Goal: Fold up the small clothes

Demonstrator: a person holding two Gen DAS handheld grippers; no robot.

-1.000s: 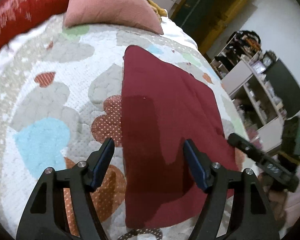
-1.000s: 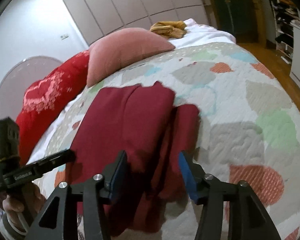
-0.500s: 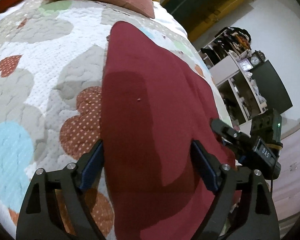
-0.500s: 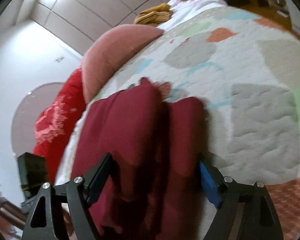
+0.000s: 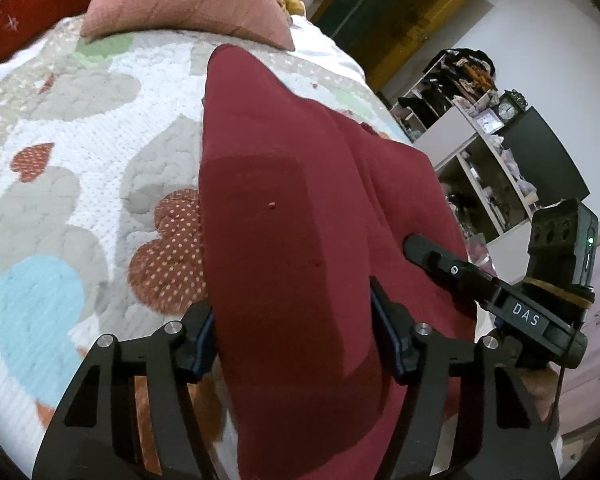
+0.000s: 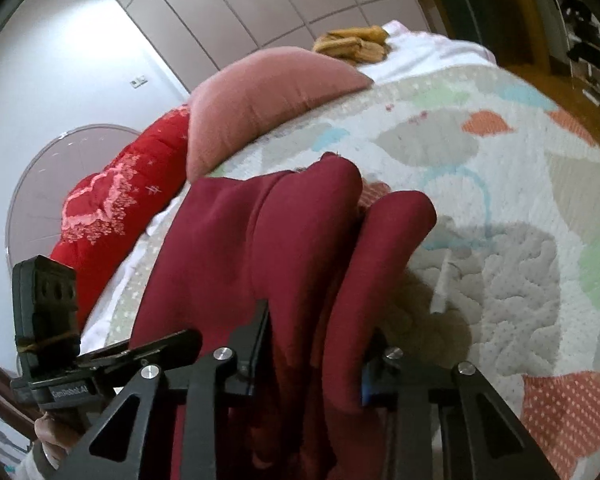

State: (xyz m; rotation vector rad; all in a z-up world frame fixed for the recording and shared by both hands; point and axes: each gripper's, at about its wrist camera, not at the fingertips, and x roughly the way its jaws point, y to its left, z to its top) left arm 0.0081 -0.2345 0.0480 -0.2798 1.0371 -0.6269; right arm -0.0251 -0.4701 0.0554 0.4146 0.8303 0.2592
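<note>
Lying lengthwise along the near edge of the quilt [image 5: 100,168], the maroon garment [image 5: 284,216] is straddled at its near end by the left gripper [image 5: 290,330] and right gripper [image 6: 314,350], both jaws closing around cloth, probably so both corners can be lifted together for a fold.

I am looking down at a dark red garment [image 5: 284,208], plain and soft, lying on the patchwork quilt [image 5: 60,184] with its far end reaching toward the pink pillow [image 5: 188,0]. It is lying lengthwise away from me, mostly smooth on its left half, while its right side is rising in long rounded folds [image 6: 380,264] running along its length, so that part is bunching up rather than lying flat. Its near end is spreading across the quilt's edge below me, and its far corner is tapering to a rounded tip just short of the pillow.
</note>
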